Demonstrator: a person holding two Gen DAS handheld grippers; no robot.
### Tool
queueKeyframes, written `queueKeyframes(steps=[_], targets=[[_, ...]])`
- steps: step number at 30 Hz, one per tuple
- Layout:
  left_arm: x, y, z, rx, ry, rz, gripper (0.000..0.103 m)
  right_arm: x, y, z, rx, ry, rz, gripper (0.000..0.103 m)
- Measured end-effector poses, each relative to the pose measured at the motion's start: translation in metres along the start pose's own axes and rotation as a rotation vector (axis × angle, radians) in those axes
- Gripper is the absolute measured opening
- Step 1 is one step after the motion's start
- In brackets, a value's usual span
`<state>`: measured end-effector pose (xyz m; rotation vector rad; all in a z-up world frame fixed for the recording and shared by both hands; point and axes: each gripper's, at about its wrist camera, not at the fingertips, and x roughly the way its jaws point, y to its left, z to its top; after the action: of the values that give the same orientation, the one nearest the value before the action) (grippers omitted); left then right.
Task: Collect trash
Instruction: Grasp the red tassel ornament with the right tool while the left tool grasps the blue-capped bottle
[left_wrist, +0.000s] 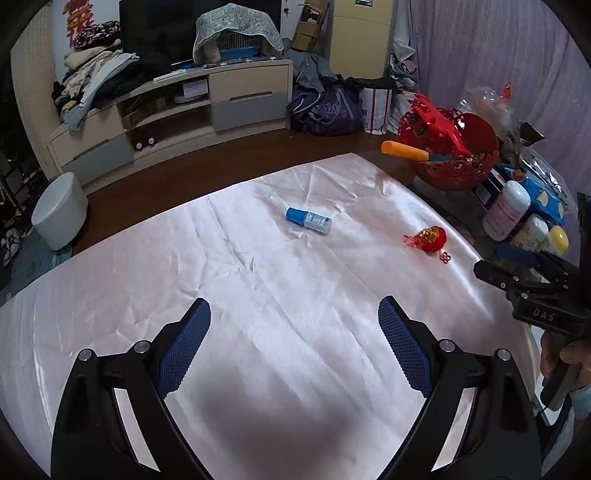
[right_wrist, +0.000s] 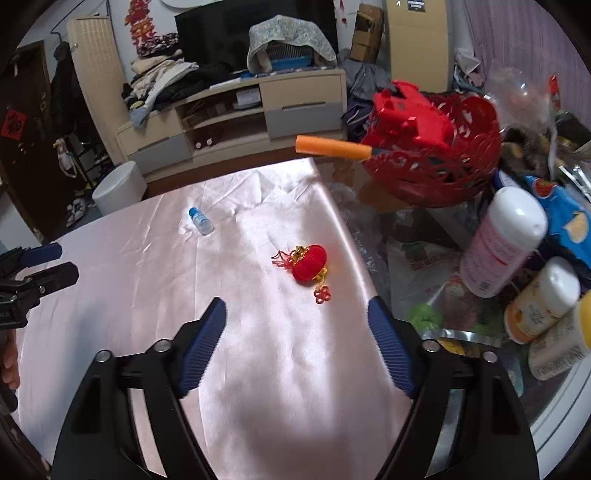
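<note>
A small bottle with a blue cap (left_wrist: 308, 220) (right_wrist: 201, 220) lies on its side on the pale pink cloth (left_wrist: 258, 295) (right_wrist: 240, 332). A little red lantern ornament (left_wrist: 430, 239) (right_wrist: 309, 268) with gold trim lies to its right, near the cloth's edge. My left gripper (left_wrist: 294, 314) hovers over the cloth, open and holding nothing, well short of the bottle. My right gripper (right_wrist: 296, 314) is open too, with nothing between its fingers; the lantern lies just ahead of it. Each gripper shows at the edge of the other's view, held by a hand.
A red openwork basket (left_wrist: 454, 162) (right_wrist: 436, 170) with an orange-handled tool (left_wrist: 404, 150) (right_wrist: 332, 147) stands at the table's right. Bottles and jars (left_wrist: 506, 210) (right_wrist: 502, 240) and packets crowd the right edge. A white bin (left_wrist: 59, 210) (right_wrist: 118, 188) stands on the floor before a TV cabinet.
</note>
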<state>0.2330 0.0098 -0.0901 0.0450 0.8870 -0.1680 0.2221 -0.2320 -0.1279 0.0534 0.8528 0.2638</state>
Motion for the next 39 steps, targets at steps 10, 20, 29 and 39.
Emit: queueKeyframes(steps=[10, 20, 29, 39], targets=[[0.093, 0.001, 0.04, -0.037, 0.074, -0.03, 0.075, 0.067, -0.005, 0.021, 0.01, 0.047, -0.024, 0.066], [0.153, -0.004, 0.067, -0.063, 0.109, -0.039, 0.076, 0.087, 0.002, 0.027, -0.011, 0.061, -0.016, 0.065], [0.165, -0.016, 0.075, -0.005, 0.113, 0.039, 0.055, 0.089, 0.002, 0.031, -0.026, 0.047, -0.035, 0.033], [0.143, -0.019, 0.051, 0.076, 0.124, 0.027, 0.052, 0.056, -0.007, 0.014, -0.075, 0.036, -0.076, 0.033]])
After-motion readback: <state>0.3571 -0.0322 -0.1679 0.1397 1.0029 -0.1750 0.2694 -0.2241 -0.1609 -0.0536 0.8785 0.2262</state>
